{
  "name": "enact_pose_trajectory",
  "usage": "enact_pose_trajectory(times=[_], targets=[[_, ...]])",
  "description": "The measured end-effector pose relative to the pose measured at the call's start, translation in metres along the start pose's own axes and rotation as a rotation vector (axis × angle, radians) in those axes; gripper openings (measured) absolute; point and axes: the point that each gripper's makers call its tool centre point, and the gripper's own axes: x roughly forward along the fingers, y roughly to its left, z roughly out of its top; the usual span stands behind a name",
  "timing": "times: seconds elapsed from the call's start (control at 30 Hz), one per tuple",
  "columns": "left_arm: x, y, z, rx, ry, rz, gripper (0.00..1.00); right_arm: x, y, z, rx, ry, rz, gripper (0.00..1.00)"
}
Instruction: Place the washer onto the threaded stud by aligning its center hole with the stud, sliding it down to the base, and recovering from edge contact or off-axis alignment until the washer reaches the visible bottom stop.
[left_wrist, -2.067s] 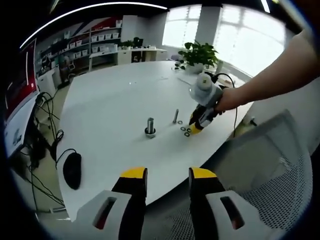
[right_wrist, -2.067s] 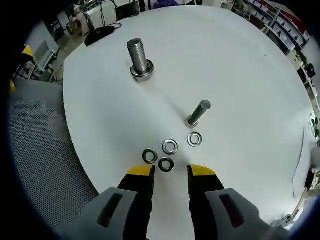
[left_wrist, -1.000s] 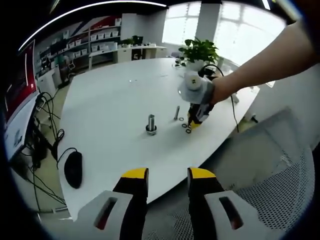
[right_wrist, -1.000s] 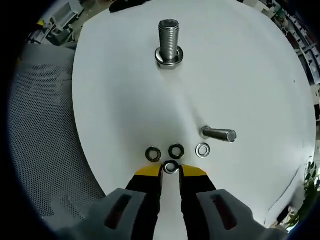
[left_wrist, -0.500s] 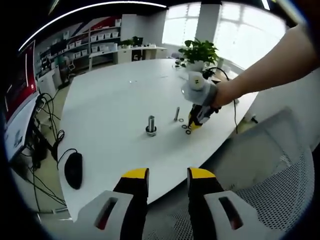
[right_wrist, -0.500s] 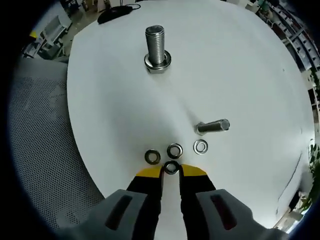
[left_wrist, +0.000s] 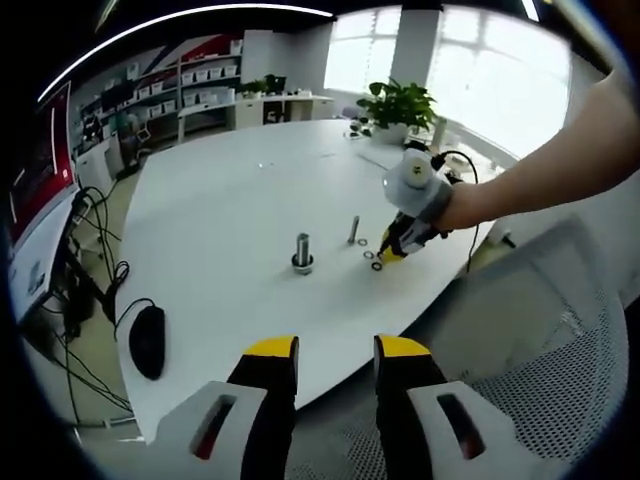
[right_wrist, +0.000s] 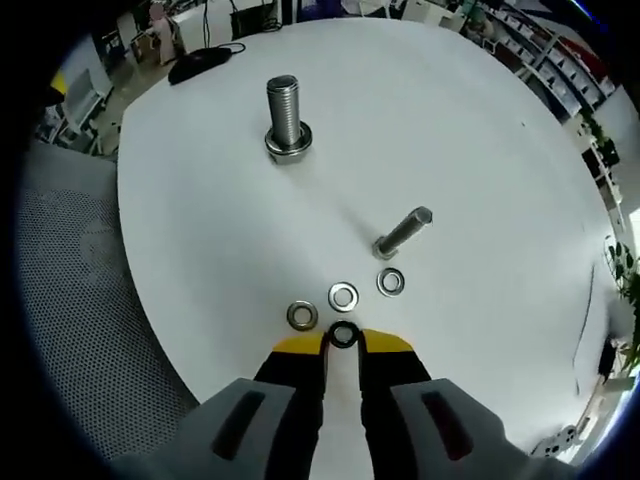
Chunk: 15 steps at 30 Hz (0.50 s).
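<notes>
Between the yellow tips of your right gripper (right_wrist: 343, 342) sits a dark washer (right_wrist: 344, 334), pinched at its edges by the two jaws, which have closed in on it just above the white table (right_wrist: 470, 150). Just beyond those tips, three more washers lie flat on the table: one to the left (right_wrist: 301, 316), one straight ahead (right_wrist: 343, 296), and one to the right (right_wrist: 391, 281). Past the right-hand washer stands a slim bolt (right_wrist: 401, 232), and well beyond, to the upper left, rises the thick threaded stud (right_wrist: 284, 118) on its wide base, well apart from the washer you hold. A computer mouse (right_wrist: 197, 62) rests at the far edge of the table. From your left gripper view, your left gripper (left_wrist: 334, 350) hangs off the near edge of the table with its jaws parted and nothing between them, above a mesh chair (left_wrist: 560, 380). Across the table you can see your right gripper (left_wrist: 392, 246) tipped down over the little cluster of washers (left_wrist: 372, 259), with the threaded stud (left_wrist: 301, 251) to its left and a potted plant (left_wrist: 400, 105) behind.
</notes>
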Motion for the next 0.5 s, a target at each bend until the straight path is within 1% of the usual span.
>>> enact_pose_trajectory(times=[0.03,0.07,0.13,0.2,0.37,0.5], targets=[[0.000,0.000,0.000,0.002,0.001,0.000,0.28,-0.001,0.000,-0.002,0.036,0.018,0.004,0.14],[0.000,0.000,0.000,0.003,0.001,-0.001,0.28,-0.002,-0.002,-0.003,0.041,0.026,0.002,0.14],[0.000,0.000,0.000,0.001,-0.001,0.000,0.28,-0.007,-0.005,0.002,0.064,-0.010,-0.007,0.14],[0.000,0.000,0.001,0.000,-0.003,-0.001,0.28,-0.012,-0.009,0.006,0.096,-0.026,-0.003,0.14],[0.000,0.000,0.001,0.001,-0.003,-0.005,0.28,-0.028,-0.022,0.022,0.074,-0.071,-0.027,0.14],[0.000,0.000,0.001,0.002,-0.004,-0.004,0.28,-0.035,-0.029,0.034,0.053,-0.101,-0.041,0.14]])
